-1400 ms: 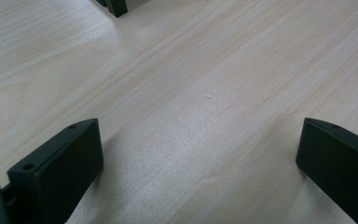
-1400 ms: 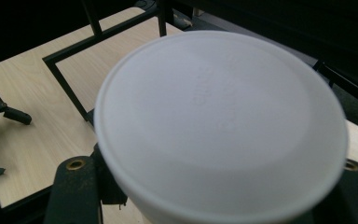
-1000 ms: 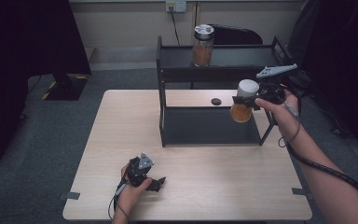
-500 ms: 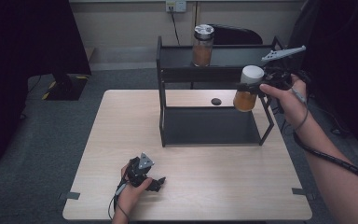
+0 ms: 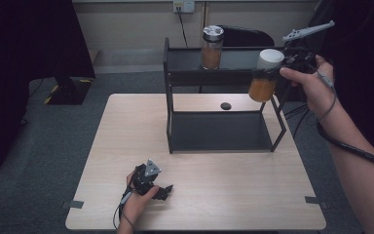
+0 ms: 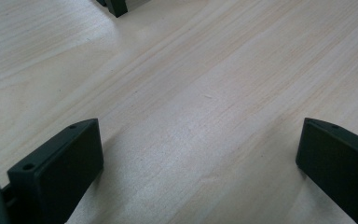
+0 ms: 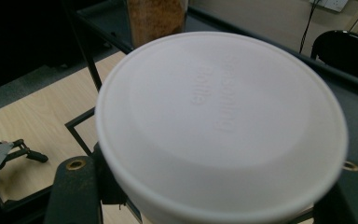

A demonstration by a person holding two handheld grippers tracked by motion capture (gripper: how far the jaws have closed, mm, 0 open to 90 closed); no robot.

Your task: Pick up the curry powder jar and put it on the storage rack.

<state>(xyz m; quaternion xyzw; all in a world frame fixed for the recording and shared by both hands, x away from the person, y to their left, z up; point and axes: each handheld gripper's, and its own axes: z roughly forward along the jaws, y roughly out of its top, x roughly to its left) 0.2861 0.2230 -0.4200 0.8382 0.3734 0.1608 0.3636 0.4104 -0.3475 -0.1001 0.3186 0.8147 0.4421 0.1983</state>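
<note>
Jars, two: one (image 5: pixel 212 48) stands on the rack's (image 5: pixel 190 73) top shelf. The other, white-lidded (image 5: pixel 265 75), its glass hidden in the right gripper view, hangs clamped in the right gripper (image 5: pixel 281 68) beside that shelf's right end. Left gripper (image 5: pixel 161 191): spread wide, empty, on the table (image 5: pixel 224 195).

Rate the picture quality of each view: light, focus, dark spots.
High view: even light on the table, black, detailless corners at upper left and right. Left gripper view: sharp wood grain, soft shadows under the jaws. Right gripper view: the white lid is close and soft-focused, its raised lettering barely legible; the background is dim.
</note>
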